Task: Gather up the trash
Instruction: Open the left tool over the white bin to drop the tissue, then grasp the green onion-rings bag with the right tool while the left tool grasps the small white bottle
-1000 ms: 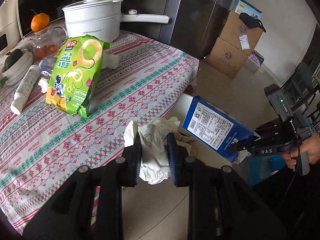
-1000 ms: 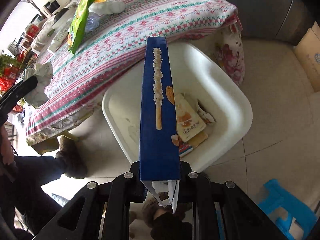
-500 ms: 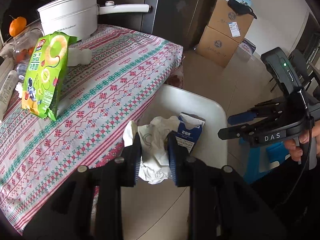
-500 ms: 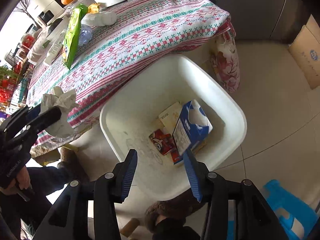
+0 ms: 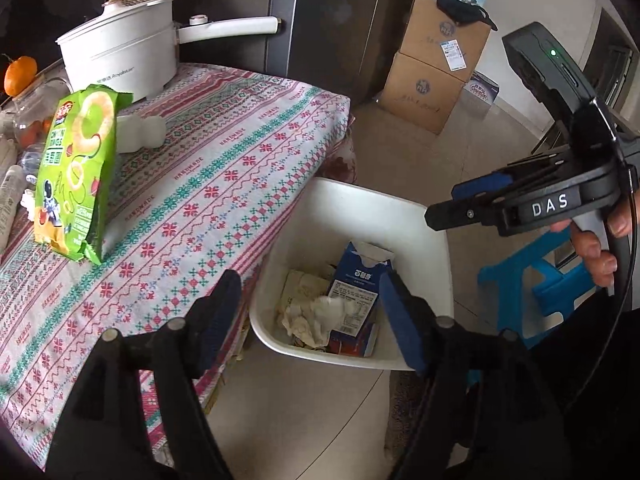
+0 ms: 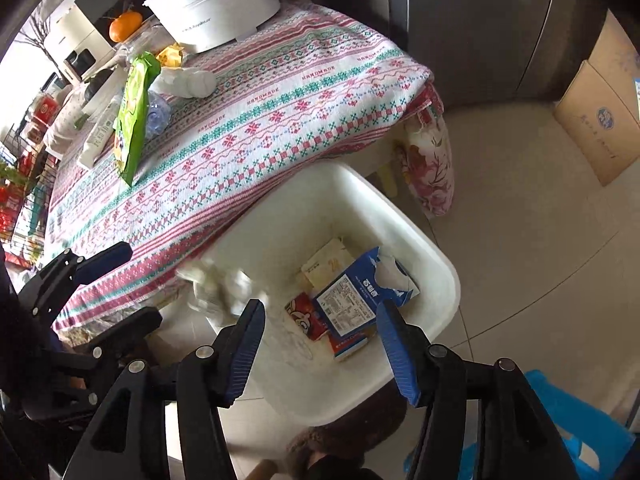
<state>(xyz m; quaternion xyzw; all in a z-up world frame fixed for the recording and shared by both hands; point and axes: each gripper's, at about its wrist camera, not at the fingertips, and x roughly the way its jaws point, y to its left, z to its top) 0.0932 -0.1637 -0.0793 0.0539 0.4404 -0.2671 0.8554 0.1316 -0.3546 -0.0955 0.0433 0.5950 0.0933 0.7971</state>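
Nearby, patterned tablecloth; white bin on tiled floor.

Patterned-cloth table with white pot and green snack bag; white bin on floor.

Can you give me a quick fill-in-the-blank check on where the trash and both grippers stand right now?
1. The blue carton lies inside the white ____.
2. Both the left gripper and the right gripper have their jaws ____.
3. The green snack bag sits on the ____, beside the white pot.
4. The crumpled tissue is ____ the bin, no longer gripped.

Missing words: bin; open; table; in
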